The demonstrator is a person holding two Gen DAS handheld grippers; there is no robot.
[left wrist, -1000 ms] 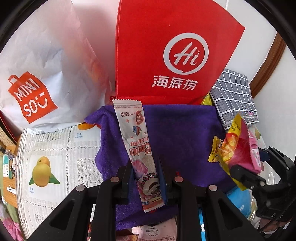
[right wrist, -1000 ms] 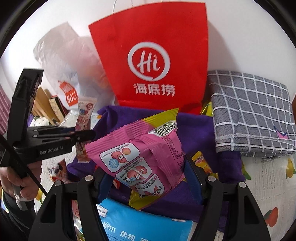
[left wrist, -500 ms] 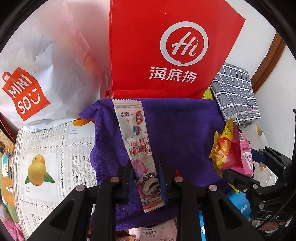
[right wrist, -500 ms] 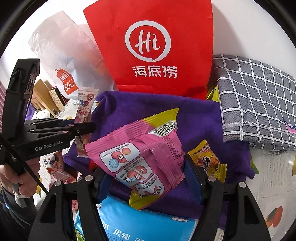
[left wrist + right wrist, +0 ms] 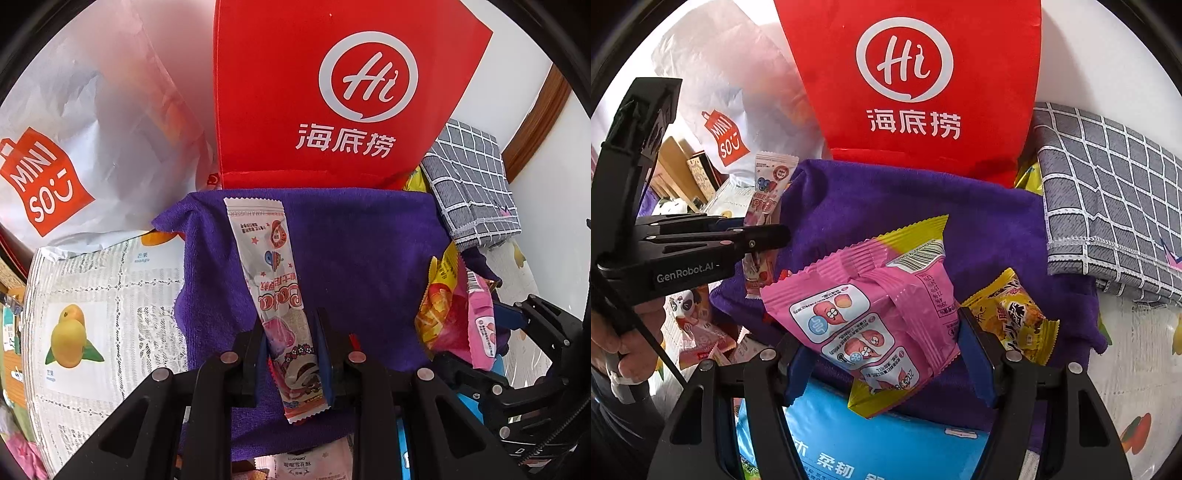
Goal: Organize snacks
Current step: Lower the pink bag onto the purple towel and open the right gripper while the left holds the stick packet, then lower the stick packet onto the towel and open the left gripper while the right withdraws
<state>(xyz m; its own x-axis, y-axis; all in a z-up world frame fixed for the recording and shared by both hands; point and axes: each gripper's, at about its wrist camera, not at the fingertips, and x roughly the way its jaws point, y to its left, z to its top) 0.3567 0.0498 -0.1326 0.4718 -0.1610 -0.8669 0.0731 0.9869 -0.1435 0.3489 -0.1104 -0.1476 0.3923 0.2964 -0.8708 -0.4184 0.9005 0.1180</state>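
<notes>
White Miniso bag (image 5: 74, 147) far left. Left gripper (image 5: 290, 354) pinched tight on a long white snack stick (image 5: 273, 280), right gripper (image 5: 886, 350) clamping a pink snack pack (image 5: 871, 314), both over the purple towel (image 5: 369, 266). Red bag (image 5: 351, 92) blocks the back, yellow snack (image 5: 1012, 317) half-hidden.

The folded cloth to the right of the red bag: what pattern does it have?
The folded cloth is grey with a white grid of squares, clearest in the right wrist view.
</notes>
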